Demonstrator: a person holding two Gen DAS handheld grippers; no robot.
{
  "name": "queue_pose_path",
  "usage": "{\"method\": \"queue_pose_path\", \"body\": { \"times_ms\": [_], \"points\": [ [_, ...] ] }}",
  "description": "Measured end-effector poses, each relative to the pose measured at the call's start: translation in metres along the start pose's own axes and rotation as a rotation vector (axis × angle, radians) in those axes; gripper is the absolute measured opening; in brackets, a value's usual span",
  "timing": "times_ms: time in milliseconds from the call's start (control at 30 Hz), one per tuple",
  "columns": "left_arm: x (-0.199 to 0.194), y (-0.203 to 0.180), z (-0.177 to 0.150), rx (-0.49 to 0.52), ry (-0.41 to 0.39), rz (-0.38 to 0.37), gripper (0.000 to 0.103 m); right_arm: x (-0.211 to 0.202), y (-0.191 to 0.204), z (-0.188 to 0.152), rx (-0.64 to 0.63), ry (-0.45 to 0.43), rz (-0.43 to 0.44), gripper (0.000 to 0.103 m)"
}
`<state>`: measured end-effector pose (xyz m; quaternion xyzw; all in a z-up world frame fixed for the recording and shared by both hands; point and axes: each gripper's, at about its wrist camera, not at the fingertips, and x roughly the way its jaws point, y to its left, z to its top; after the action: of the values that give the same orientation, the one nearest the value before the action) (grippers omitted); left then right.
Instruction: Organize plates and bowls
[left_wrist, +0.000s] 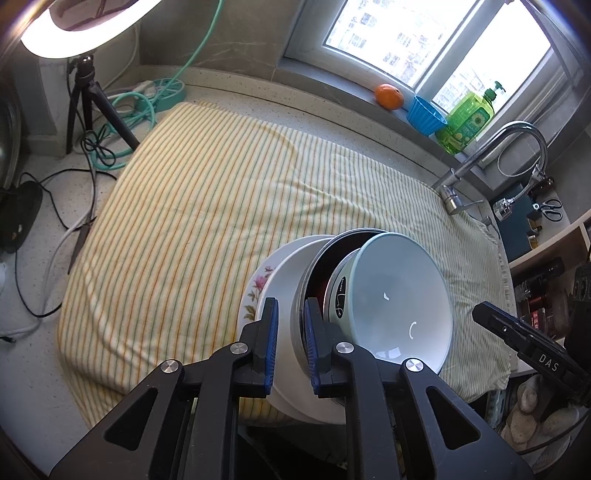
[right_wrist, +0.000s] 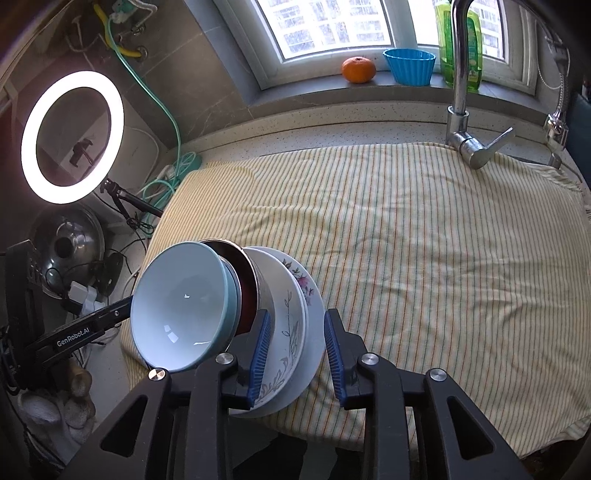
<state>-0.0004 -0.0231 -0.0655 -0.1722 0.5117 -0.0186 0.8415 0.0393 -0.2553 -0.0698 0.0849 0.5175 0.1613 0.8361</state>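
A nested stack of dishes stands on the striped cloth (left_wrist: 192, 206) near its front edge. A light blue bowl (left_wrist: 399, 295) (right_wrist: 181, 306) is on top. Under it are a metal bowl (left_wrist: 298, 306) (right_wrist: 258, 284) with a dark red inside, a white dish (left_wrist: 284, 280) and a flowered plate (left_wrist: 258, 284) (right_wrist: 304, 284). My left gripper (left_wrist: 291, 314) is shut on the stack's side, one pad on the white dish and one inside the metal bowl. My right gripper (right_wrist: 297, 317) is open astride the plates' rims on the opposite side; its outer pad stands off them.
A faucet (right_wrist: 461, 110) rises at the cloth's far right corner. An orange (right_wrist: 358, 69), a blue cup (right_wrist: 408, 66) and a green soap bottle (left_wrist: 467, 122) sit on the windowsill. A ring light (right_wrist: 72, 136) on a tripod (left_wrist: 85, 103), cables and a pot lid (right_wrist: 66, 240) crowd the left.
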Motion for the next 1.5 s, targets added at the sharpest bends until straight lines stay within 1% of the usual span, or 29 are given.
{"method": "queue_pose_path", "body": {
  "times_ms": [133, 233, 333, 467, 567, 633, 667, 733, 867, 1000, 1033, 1167, 1233, 1267, 1300, 1333, 1433, 1500],
  "points": [
    [-0.008, 0.004, 0.004, -0.012, -0.028, 0.008, 0.013, -0.006, -0.005, 0.000, 0.007, -0.035, -0.003, 0.029],
    [-0.013, 0.005, 0.006, -0.017, -0.047, 0.012, 0.013, -0.012, -0.009, 0.001, 0.011, -0.073, -0.006, 0.034],
    [-0.020, 0.004, 0.003, -0.014, -0.069, 0.020, 0.013, -0.018, -0.013, 0.002, 0.011, -0.107, -0.010, 0.034],
    [-0.029, -0.003, -0.006, 0.007, -0.098, 0.057, 0.013, -0.024, -0.014, 0.000, 0.002, -0.138, -0.013, 0.035],
    [-0.038, -0.012, -0.014, 0.017, -0.119, 0.080, 0.013, -0.028, -0.013, -0.003, -0.017, -0.143, -0.011, 0.034],
    [-0.044, -0.019, -0.020, 0.029, -0.138, 0.103, 0.013, -0.030, -0.010, -0.007, -0.034, -0.140, -0.031, 0.034],
    [-0.047, -0.023, -0.023, 0.038, -0.146, 0.114, 0.014, -0.031, -0.007, -0.008, -0.048, -0.135, -0.035, 0.035],
    [-0.052, -0.030, -0.028, 0.051, -0.158, 0.127, 0.025, -0.034, -0.001, -0.011, -0.074, -0.126, -0.034, 0.034],
    [-0.055, -0.042, -0.034, 0.087, -0.158, 0.148, 0.030, -0.041, 0.008, -0.018, -0.117, -0.145, -0.054, 0.035],
    [-0.058, -0.048, -0.038, 0.111, -0.166, 0.154, 0.045, -0.046, 0.014, -0.024, -0.102, -0.152, -0.039, 0.035],
    [-0.059, -0.047, -0.039, 0.116, -0.169, 0.152, 0.047, -0.047, 0.015, -0.026, -0.098, -0.156, -0.045, 0.035],
    [-0.060, -0.048, -0.040, 0.153, -0.164, 0.153, 0.048, -0.051, 0.021, -0.033, -0.075, -0.193, -0.096, 0.035],
    [-0.062, -0.047, -0.041, 0.157, -0.157, 0.134, 0.048, -0.053, 0.024, -0.036, -0.061, -0.195, -0.102, 0.035],
    [-0.063, -0.047, -0.042, 0.163, -0.157, 0.131, 0.050, -0.054, 0.026, -0.038, -0.060, -0.196, -0.104, 0.038],
    [-0.064, -0.047, -0.042, 0.169, -0.159, 0.127, 0.055, -0.055, 0.028, -0.040, -0.060, -0.199, -0.108, 0.042],
    [-0.065, -0.047, -0.042, 0.173, -0.161, 0.121, 0.056, -0.056, 0.030, -0.042, -0.063, -0.205, -0.112, 0.050],
    [-0.069, -0.048, -0.041, 0.187, -0.169, 0.109, 0.056, -0.058, 0.037, -0.046, -0.072, -0.218, -0.131, 0.051],
    [-0.070, -0.048, -0.040, 0.194, -0.173, 0.099, 0.056, -0.059, 0.040, -0.046, -0.068, -0.220, -0.134, 0.054]
  ]
}}
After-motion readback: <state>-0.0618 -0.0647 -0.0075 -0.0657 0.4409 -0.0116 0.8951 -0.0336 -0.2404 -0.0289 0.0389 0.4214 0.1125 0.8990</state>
